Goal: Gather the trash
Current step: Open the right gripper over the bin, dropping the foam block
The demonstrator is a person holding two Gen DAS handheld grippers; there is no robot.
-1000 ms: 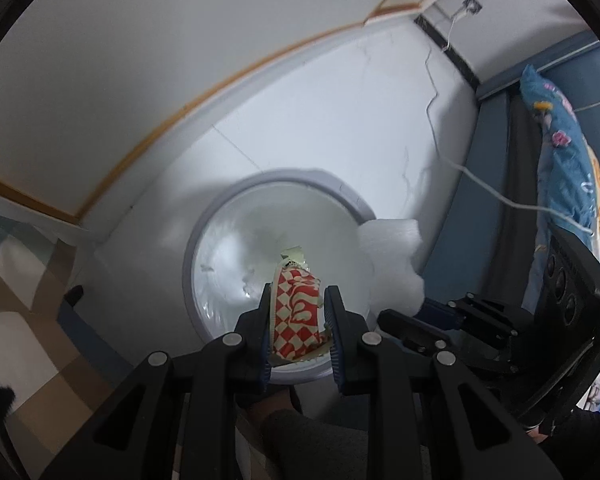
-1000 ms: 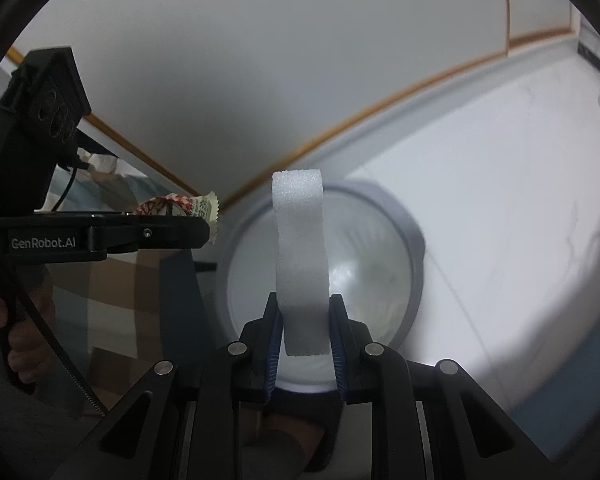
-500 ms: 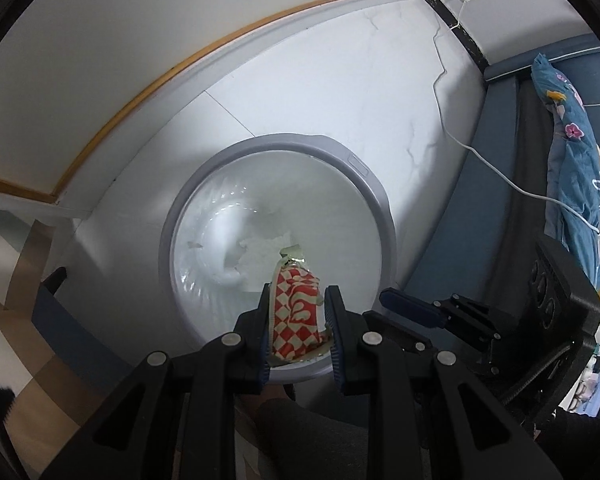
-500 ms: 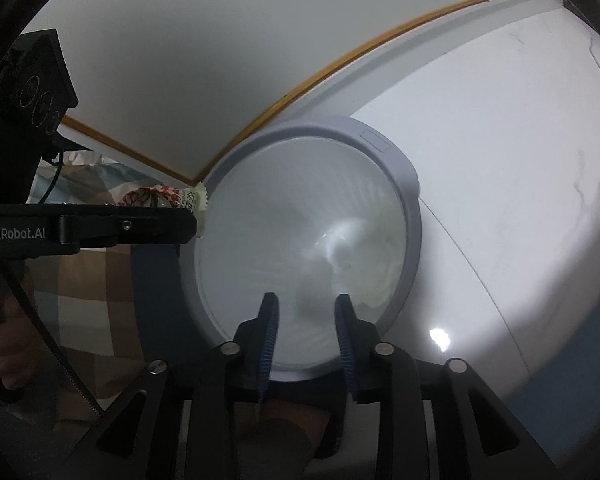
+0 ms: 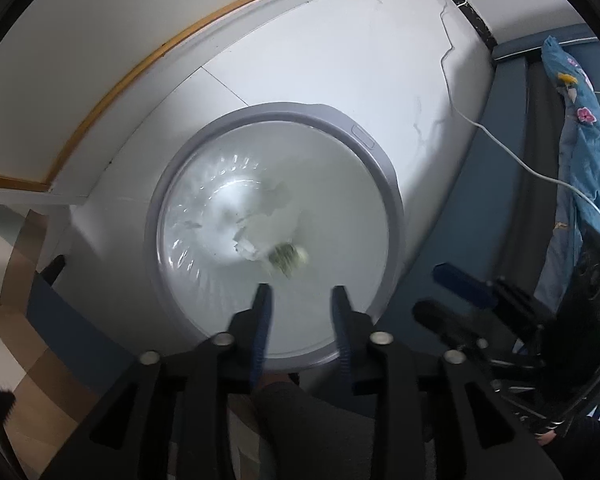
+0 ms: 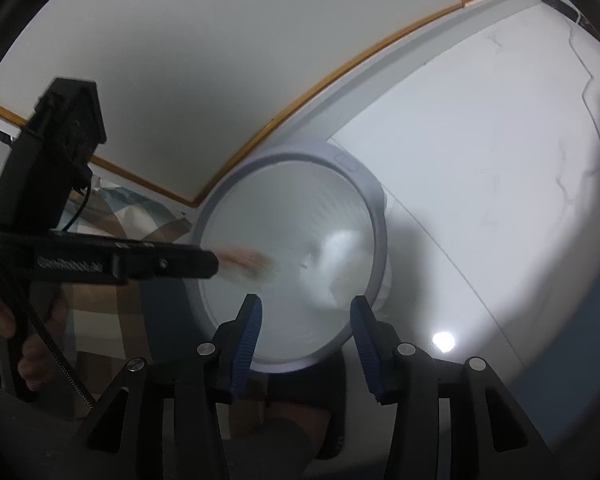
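- While both tools hang over the trash bin (image 5: 384, 168), the left gripper (image 5: 300, 296) has its blue-padded jaws spread apart with nothing between them.
- Wrapper (image 5: 286, 258): a blurred, greenish-pale scrap seen inside the bin, just ahead of the left fingertips (image 5: 262, 300) and beside crumpled white paper (image 5: 252, 246) at the bottom.
- Right gripper (image 6: 305, 308): jaws wide apart and empty, poised above the near rim of the bin (image 6: 374, 208).
- Foam piece (image 6: 342, 252): a pale blurred shape low against the bin's right inner wall.
- In the right wrist view the left gripper (image 6: 210, 263) reaches in from the left edge of the bin, a blurred reddish smear (image 6: 246, 260) at its tip.
- Surroundings: white tiled floor (image 5: 340, 60), a white cable (image 5: 520, 160) running across it, and floral blue fabric (image 5: 584, 140) at the right.
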